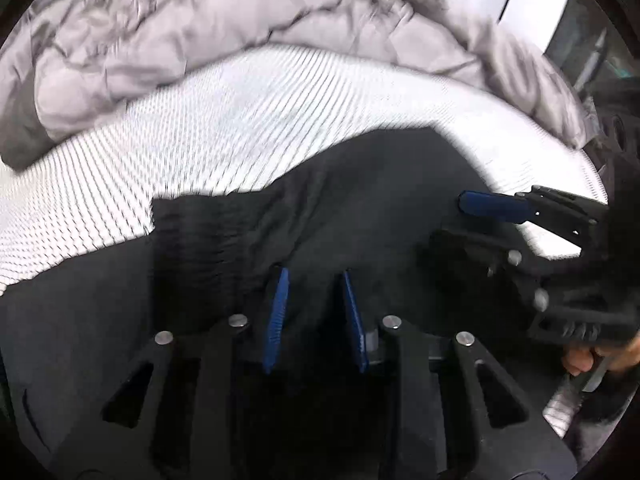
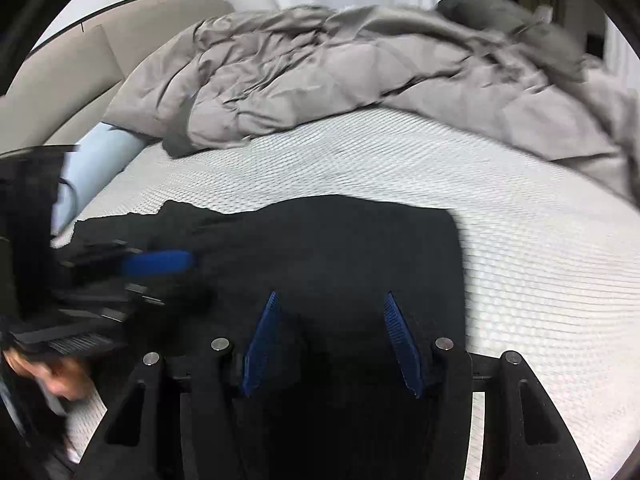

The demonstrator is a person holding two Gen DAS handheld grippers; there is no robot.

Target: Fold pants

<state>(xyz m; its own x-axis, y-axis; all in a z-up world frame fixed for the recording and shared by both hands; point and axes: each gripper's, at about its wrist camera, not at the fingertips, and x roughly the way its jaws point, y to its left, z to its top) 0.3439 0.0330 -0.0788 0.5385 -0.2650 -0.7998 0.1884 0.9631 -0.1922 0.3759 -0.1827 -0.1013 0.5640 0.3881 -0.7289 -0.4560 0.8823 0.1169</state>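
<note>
Black pants [image 1: 360, 200] lie spread on a white textured mattress [image 1: 240, 120], their ribbed waistband [image 1: 192, 240] toward the left in the left wrist view. My left gripper [image 1: 314, 271] sits low on the cloth, jaws narrowly apart with a ridge of fabric between the blue pads. From the right wrist view the pants [image 2: 340, 240] show a straight right edge. My right gripper [image 2: 331, 295] hovers over them with jaws wide apart and nothing pinched. Each gripper shows in the other's view: the right gripper [image 1: 448, 222] at the right, the left gripper [image 2: 192, 278] at the left.
A crumpled grey duvet [image 2: 360, 72] is heaped across the far side of the mattress [image 2: 520, 220]. A pale blue pillow [image 2: 100, 160] and a beige headboard [image 2: 60, 80] are at the left. A person's hand [image 1: 580, 360] holds the right gripper's handle.
</note>
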